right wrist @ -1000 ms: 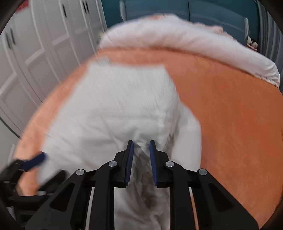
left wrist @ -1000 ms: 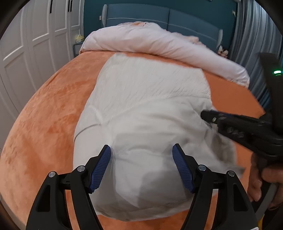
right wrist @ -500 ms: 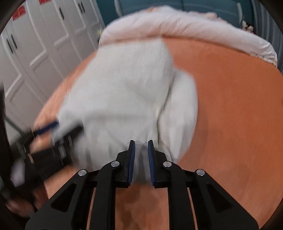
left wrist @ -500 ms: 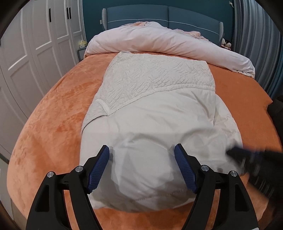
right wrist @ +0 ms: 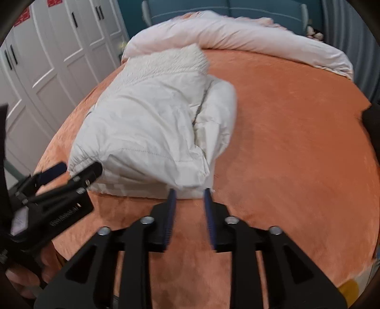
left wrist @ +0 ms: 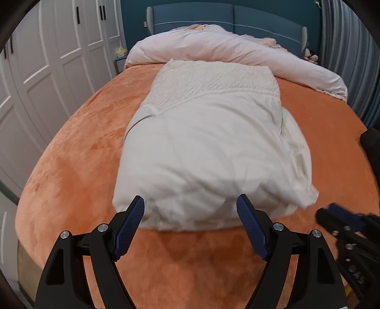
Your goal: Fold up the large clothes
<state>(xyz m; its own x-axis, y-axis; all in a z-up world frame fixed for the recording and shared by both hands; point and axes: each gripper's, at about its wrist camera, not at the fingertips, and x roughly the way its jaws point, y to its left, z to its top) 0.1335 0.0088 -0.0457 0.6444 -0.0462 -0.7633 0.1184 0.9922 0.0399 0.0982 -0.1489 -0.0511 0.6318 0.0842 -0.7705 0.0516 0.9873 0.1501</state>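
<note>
A large cream padded garment (left wrist: 209, 142) lies folded lengthwise on the orange bed cover (left wrist: 78, 147), its textured part at the far end. It also shows in the right wrist view (right wrist: 147, 128). My left gripper (left wrist: 191, 211) is open and empty, just short of the garment's near edge. My right gripper (right wrist: 189, 197) is open by a narrow gap and empty, its tips just short of the garment's near right corner. The right gripper shows at the lower right of the left wrist view (left wrist: 332, 214). The left gripper shows at the left of the right wrist view (right wrist: 73, 170).
A rolled pale pink duvet (left wrist: 237, 52) lies across the head of the bed before a blue headboard (left wrist: 213, 14). White wardrobe doors (left wrist: 47, 59) stand on the left. Grey curtains (left wrist: 351, 47) hang on the right. The bed cover's near edge is close below my grippers.
My right gripper let go of the garment, opened slightly and drew back toward the near edge. My left gripper also pulled back, staying open. The garment settled flat on the bed.
</note>
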